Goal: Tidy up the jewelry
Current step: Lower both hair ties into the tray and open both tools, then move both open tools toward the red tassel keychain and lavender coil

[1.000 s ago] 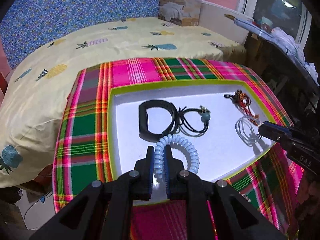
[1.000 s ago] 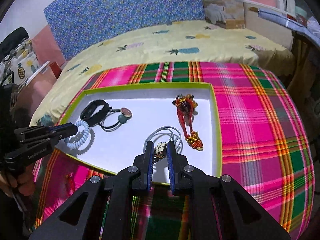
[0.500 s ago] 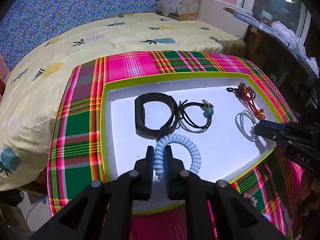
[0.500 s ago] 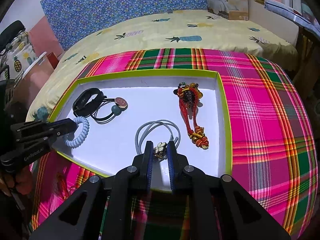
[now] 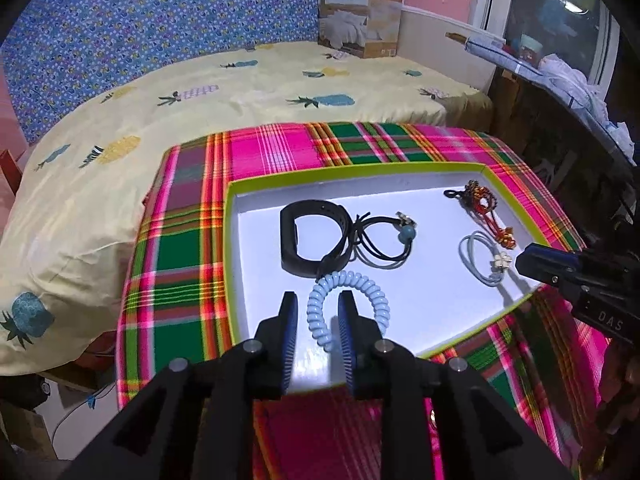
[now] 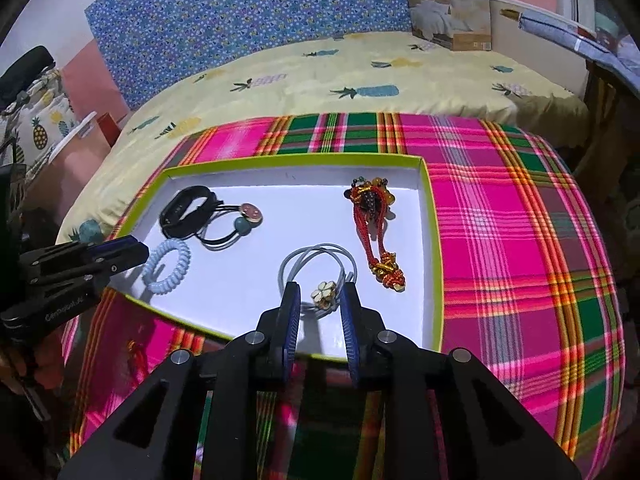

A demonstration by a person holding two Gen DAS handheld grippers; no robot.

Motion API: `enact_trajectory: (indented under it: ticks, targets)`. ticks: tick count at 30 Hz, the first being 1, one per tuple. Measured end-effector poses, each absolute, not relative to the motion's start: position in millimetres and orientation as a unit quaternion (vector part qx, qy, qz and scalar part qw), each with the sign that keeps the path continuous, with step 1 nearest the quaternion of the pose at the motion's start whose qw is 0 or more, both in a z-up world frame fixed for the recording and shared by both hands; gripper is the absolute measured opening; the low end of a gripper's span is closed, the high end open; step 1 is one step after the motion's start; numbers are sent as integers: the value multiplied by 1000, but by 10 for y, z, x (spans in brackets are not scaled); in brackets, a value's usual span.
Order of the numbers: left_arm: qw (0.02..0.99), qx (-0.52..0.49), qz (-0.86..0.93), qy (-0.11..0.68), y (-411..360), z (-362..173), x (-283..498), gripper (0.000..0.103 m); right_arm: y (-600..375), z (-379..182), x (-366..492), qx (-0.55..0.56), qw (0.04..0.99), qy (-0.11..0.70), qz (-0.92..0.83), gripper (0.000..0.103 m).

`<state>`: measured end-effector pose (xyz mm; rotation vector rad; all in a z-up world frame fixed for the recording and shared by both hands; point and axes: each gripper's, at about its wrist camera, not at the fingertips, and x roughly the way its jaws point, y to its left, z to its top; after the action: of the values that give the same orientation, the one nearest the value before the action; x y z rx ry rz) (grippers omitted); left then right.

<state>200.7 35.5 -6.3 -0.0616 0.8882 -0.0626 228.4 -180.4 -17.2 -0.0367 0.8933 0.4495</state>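
A white tray with a green rim (image 5: 352,170) (image 6: 296,158) lies on a plaid cloth. In it are a black band (image 5: 308,240) (image 6: 182,212), a black hair tie with a teal bead (image 5: 384,240) (image 6: 240,230), a red beaded tassel (image 5: 486,214) (image 6: 374,232), a pale blue coil hair tie (image 5: 348,300) (image 6: 168,266) and a grey-blue hair tie with a flower charm (image 5: 486,260) (image 6: 322,280). My left gripper (image 5: 318,320) is open, jaws either side of the coil tie. My right gripper (image 6: 320,312) is open around the flower charm.
The plaid cloth (image 6: 500,240) covers a small table in front of a bed with a yellow pineapple sheet (image 5: 200,92). A quilt box (image 5: 360,16) stands at the far wall. Small items lie on the cloth near the tray's front edge (image 6: 136,350).
Both grippers have opened: the left let go of the coil hair tie, the right let go of the flower hair tie. Both ties now rest in the tray.
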Motion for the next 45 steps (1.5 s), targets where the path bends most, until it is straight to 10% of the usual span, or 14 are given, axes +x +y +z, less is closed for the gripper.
enact_trajectory:
  ticks: [45]
  targets:
    - [919,-59,-38,388,171,158,286,22,-1944,-48,575,-8,881,395,261,21]
